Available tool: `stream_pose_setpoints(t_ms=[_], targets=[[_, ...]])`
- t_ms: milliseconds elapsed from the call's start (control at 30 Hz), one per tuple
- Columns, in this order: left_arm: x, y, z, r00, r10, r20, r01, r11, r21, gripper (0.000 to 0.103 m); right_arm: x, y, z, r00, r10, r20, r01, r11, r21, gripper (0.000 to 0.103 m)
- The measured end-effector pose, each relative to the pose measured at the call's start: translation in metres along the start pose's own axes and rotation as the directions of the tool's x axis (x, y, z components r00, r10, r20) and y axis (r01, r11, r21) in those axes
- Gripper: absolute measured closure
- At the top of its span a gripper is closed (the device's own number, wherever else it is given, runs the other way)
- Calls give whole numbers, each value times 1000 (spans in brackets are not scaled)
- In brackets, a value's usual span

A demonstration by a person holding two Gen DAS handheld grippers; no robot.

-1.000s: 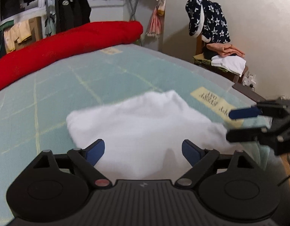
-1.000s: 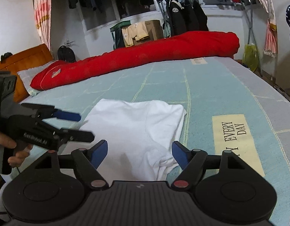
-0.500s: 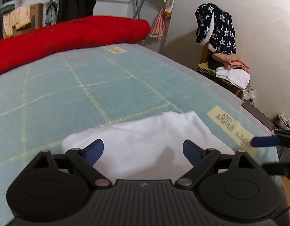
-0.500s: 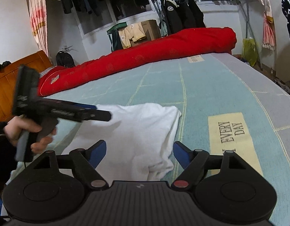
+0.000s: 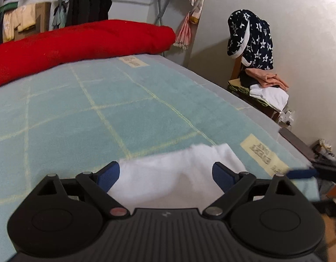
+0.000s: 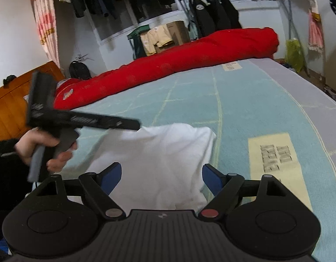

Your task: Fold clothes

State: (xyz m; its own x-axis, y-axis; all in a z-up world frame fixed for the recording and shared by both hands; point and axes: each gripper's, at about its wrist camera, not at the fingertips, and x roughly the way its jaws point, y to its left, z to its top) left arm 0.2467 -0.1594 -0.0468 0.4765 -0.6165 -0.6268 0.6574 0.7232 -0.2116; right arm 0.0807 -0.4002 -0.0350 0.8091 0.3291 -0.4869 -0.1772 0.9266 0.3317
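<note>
While the left gripper [image 5: 165, 175] has drawn back with jaws wide and empty, the white shirt [image 6: 159, 163] now lies folded on the bed [image 6: 244, 100] just ahead of both tools. Right gripper [image 6: 161, 178] jaws are opening, gripping nothing. Fold looks released; next piece likely.

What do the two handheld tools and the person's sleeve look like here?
Each tool is matte black: a ribbed central body, two round side housings and angled link arms ending in blue finger pads. The left tool and right tool each carry one silver and one red pivot cap. From the side, the left tool shows white lettering and a pistol handle. The sleeve is black and fuzzy.
</note>
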Motion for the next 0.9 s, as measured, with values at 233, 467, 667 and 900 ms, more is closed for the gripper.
stream_pose_setpoints(t_ms=[233, 467, 667, 900], targets=[[-11, 17, -19, 996, -90, -9, 87, 978, -190, 10, 59, 12, 27, 987, 133, -86, -137, 990, -43, 13], [2, 20, -30, 993, -118, -16, 111, 965, -236, 9, 75, -3, 10, 992, 91, -93, -92, 996, -5, 16], [-7, 21, -16, 994, -101, 45, 109, 962, -251, 6, 55, -4, 25, 997, 50, -54, -54, 996, -70, 13], [2, 20, -26, 997, -71, 5, 70, 955, -288, 5, 68, 0, 14, 995, -11, -100, 6, 999, -54, 11]])
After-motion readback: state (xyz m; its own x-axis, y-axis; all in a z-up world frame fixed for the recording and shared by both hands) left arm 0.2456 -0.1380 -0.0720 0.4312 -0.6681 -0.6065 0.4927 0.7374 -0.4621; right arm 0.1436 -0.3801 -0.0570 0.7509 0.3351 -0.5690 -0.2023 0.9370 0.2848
